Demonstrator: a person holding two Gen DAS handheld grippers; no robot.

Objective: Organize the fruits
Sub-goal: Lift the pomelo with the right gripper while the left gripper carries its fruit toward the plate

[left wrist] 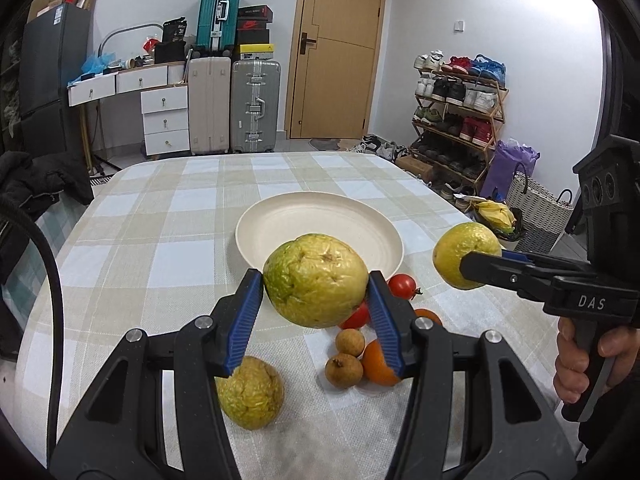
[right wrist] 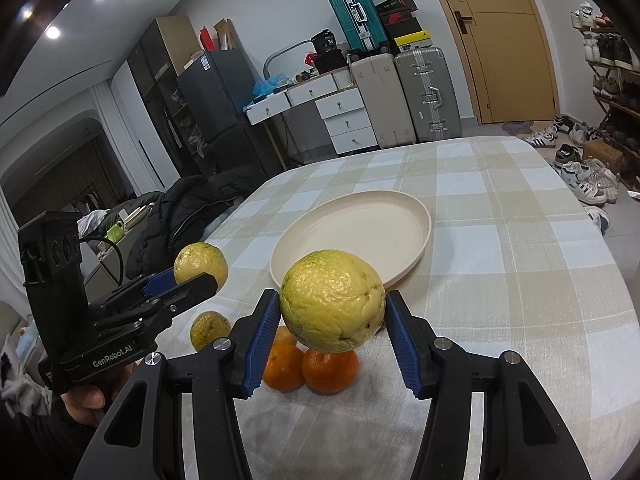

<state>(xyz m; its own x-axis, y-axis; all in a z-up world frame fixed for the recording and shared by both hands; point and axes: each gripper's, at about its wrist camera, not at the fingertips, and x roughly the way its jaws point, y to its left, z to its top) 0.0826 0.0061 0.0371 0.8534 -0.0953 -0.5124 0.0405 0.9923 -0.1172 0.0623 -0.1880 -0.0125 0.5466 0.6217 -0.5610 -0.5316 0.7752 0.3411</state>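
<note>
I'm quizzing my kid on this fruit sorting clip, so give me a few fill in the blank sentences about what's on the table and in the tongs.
1. The cream plate holds ____ fruit.
2. Each set of tongs, left tongs and right tongs, grips one yellow-green ____.
3. A third yellow-green fruit lies on the ____.
4. The tablecloth has a ____ pattern.

Missing words: no; fruit; tablecloth; checked

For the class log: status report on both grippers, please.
Left gripper shut on a yellow-green fruit, right gripper on another. Both above cloth. Plate ahead, empty. Nothing in the way.
</note>
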